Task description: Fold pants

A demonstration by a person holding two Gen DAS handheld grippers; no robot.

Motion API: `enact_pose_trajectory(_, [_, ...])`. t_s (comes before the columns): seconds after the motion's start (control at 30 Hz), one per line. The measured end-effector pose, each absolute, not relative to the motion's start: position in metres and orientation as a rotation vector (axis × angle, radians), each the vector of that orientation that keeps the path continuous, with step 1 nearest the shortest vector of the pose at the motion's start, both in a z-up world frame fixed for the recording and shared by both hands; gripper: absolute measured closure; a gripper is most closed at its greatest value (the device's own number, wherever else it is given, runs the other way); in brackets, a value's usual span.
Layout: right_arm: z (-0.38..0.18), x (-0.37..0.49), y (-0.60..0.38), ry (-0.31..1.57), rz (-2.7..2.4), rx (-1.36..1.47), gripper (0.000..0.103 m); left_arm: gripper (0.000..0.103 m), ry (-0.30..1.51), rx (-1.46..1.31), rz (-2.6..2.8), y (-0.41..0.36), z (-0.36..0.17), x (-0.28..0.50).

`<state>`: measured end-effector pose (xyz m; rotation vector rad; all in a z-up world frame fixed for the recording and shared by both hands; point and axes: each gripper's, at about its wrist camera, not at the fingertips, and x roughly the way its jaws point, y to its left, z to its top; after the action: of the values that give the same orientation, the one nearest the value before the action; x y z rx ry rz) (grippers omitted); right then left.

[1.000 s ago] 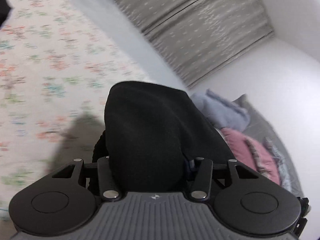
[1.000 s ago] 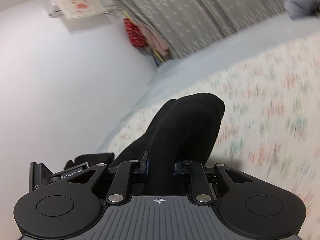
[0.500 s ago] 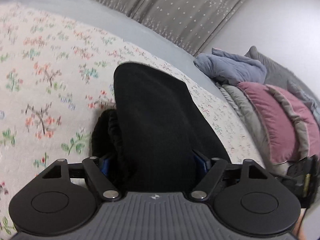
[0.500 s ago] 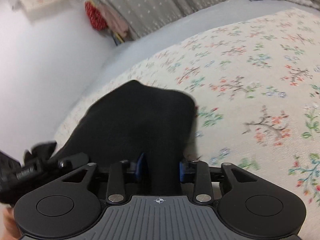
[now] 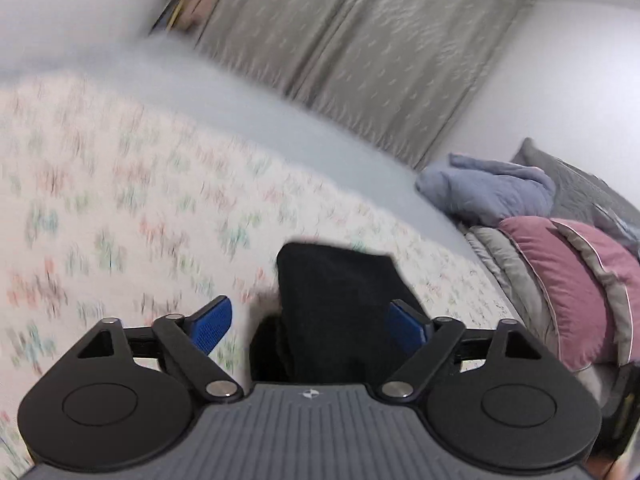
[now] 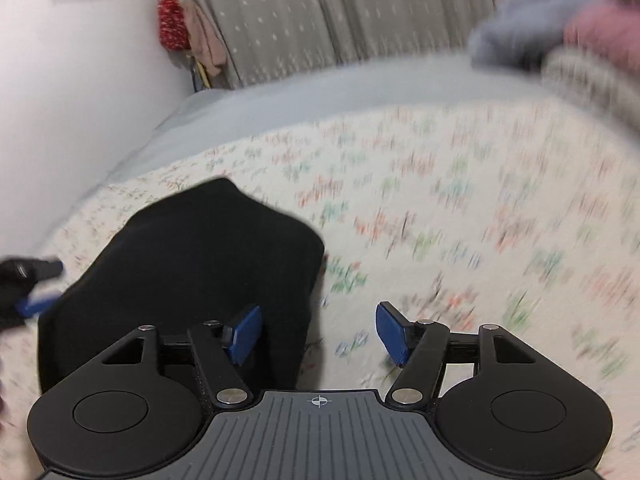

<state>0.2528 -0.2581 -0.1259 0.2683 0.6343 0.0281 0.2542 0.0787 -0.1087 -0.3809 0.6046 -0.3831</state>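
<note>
The black pants (image 5: 336, 300) lie folded in a compact bundle on the floral bedspread (image 5: 120, 220). My left gripper (image 5: 308, 322) is open around the near end of the bundle. Its left pad stands clear of the cloth, and the cloth reaches to its right pad. In the right wrist view the pants (image 6: 192, 264) sit to the left. My right gripper (image 6: 319, 334) has its jaws opening: the left pad is over the pants' edge and the right pad is over bare bedspread (image 6: 460, 220). The left gripper (image 6: 24, 288) shows at the far left edge.
Grey curtains (image 5: 360, 40) hang behind the bed, with a pale grey sheet (image 5: 240, 120) along the far side. A blue blanket (image 5: 488, 192) and pink and grey pillows (image 5: 568, 280) are piled at the right. Red and pink items (image 6: 176, 28) hang in the corner by the white wall.
Both grippers held the black pants a second ago; both have since opened and let go. The pants have dropped from a raised drape to a low bundle on the bed.
</note>
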Motion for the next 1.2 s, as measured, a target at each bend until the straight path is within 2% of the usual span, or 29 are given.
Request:
enact_pose_trajectory(0.07, [-0.117, 0.245, -0.255, 0.584, 0.058, 0.265, 0.056, 0.028, 0.559, -0.298, -0.451, 0.065, -0.102, 0.243])
enact_pose_trajectory(0.1, [-0.113, 0.243, -0.251, 0.558, 0.072, 0.261, 0.066, 0.03, 0.543, -0.258, -0.491, 0.055, -0.101, 0.237])
enact_pose_trajectory(0.13, [-0.11, 0.242, -0.246, 0.541, 0.084, 0.255, 0.071, 0.033, 0.538, -0.223, -0.527, 0.045, -0.102, 0.233])
enact_pose_trajectory(0.17, [-0.109, 0.243, -0.241, 0.538, 0.093, 0.248, 0.072, 0.033, 0.544, -0.185, -0.554, 0.034, -0.106, 0.23])
enact_pose_trajectory(0.33, [-0.136, 0.265, -0.218, 0.693, 0.105, 0.149, 0.073, 0.034, 0.607, 0.002, -0.458, 0.007, -0.138, 0.242])
enact_pose_trajectory(0.4, [-0.154, 0.271, -0.212, 0.76, 0.115, 0.109, 0.073, 0.034, 0.645, -0.009, -0.442, 0.012, -0.146, 0.253])
enact_pose_trajectory(0.53, [-0.16, 0.275, -0.214, 0.779, 0.106, 0.156, 0.073, 0.034, 0.651, -0.018, -0.44, 0.011, -0.148, 0.258])
enact_pose_trajectory(0.8, [-0.152, 0.266, -0.206, 0.764, 0.095, 0.129, 0.068, 0.033, 0.632, -0.028, -0.43, 0.014, -0.136, 0.253])
enact_pose_trajectory(0.93, [-0.134, 0.249, -0.199, 0.713, 0.119, 0.124, 0.062, 0.026, 0.616, 0.006, -0.392, 0.013, -0.121, 0.243])
enact_pose_trajectory(1.03, [-0.119, 0.237, -0.193, 0.67, 0.122, 0.113, 0.059, 0.026, 0.63, 0.031, -0.333, 0.015, -0.11, 0.232])
enact_pose_trajectory(1.2, [-0.098, 0.217, -0.176, 0.633, 0.137, 0.079, 0.059, 0.025, 0.639, 0.026, -0.301, 0.031, -0.099, 0.209])
